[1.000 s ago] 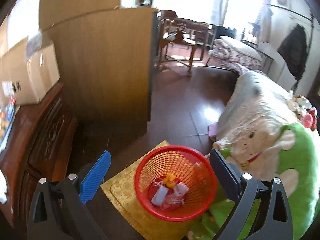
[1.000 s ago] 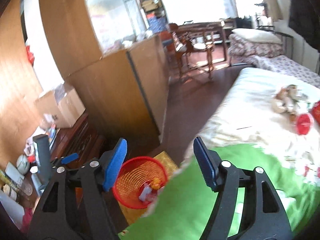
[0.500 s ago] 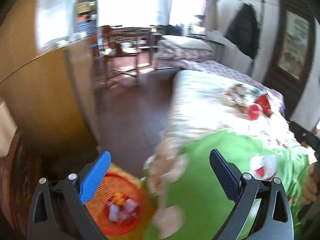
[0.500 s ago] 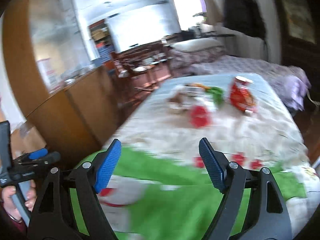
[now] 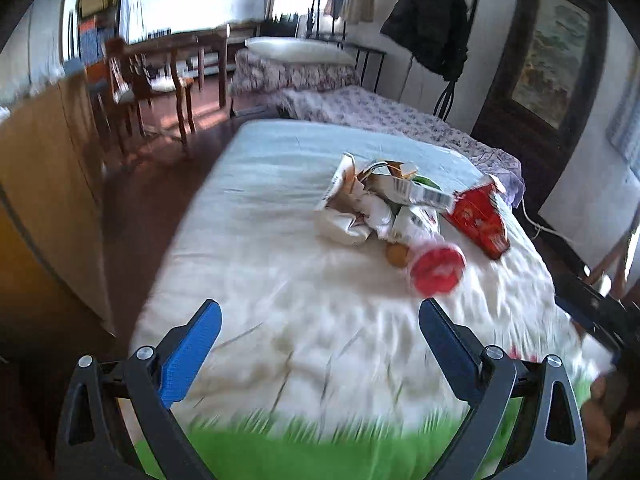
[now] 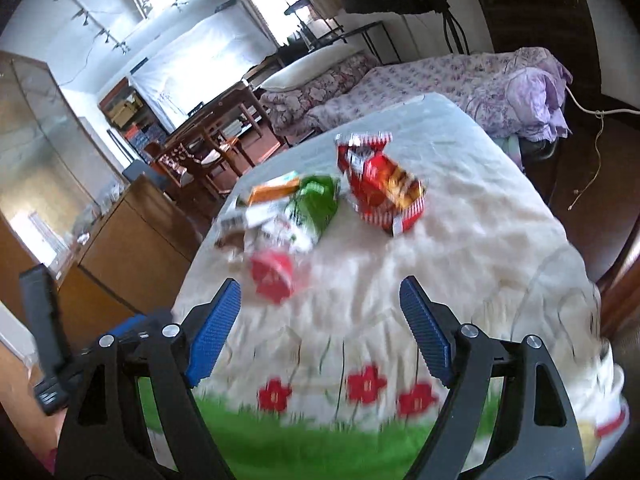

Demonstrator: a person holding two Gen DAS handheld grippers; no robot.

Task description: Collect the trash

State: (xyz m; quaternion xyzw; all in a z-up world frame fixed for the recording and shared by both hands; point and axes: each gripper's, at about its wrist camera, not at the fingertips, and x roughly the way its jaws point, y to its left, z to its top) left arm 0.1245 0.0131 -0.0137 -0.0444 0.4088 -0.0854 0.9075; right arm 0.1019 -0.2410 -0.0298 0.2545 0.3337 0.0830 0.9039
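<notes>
I see my left gripper [image 5: 318, 334] and right gripper [image 6: 320, 312] both spread wide and empty, the right's jaws having just been opening. The trash pile [image 5: 384, 204] lies mid-bed on the white bedspread [image 5: 260, 240], ahead of both, red snack bag [image 6: 380, 188] beside it.

Both cams ride on handheld grippers, looking fwd along the fingers and angled down over the near end of the bed [image 5: 280, 240]. Left wrist view faces the trash pile [image 5: 384, 204] from its left side; right wrist view faces it more head-on, pile [image 6: 320, 208] mid-frame. Shared: bed, pile, dining table [image 5: 176, 46] at back.
</notes>
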